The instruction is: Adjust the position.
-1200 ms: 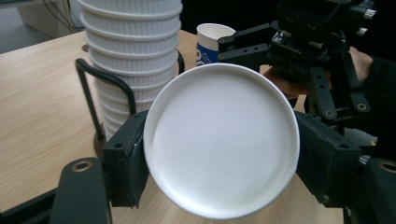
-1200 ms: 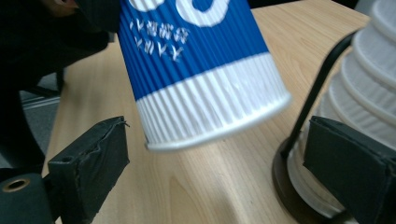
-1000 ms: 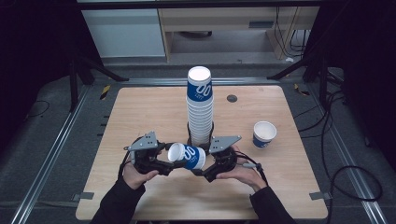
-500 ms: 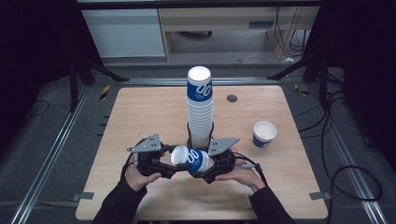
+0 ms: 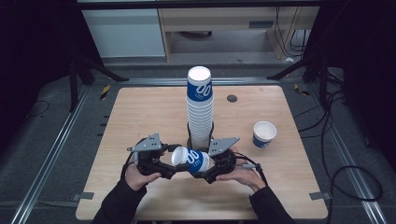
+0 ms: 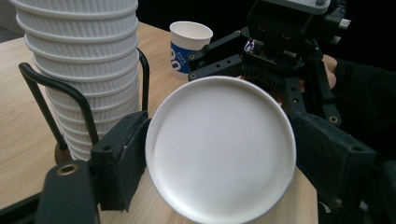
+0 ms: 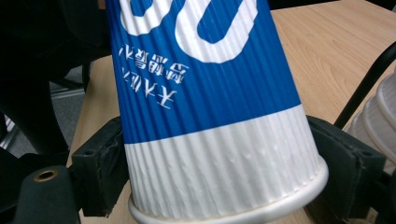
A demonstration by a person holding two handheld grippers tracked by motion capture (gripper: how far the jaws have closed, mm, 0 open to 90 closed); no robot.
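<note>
Over the table's near edge, both hands [image 5: 140, 175] level.

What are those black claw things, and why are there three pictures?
A person at a wooden table holds a hand tool with two black jaws in each hand. One camera looks down from above. The other two ride on the tools and look along their jaws. On the table stand a tall stack of paper cups and one single cup. A blue and white cup lies sideways between the tools. The right gripper has just been closing its jaws and squeezes the rim end. The left gripper has just been opening its jaws beside the bottom.
</note>
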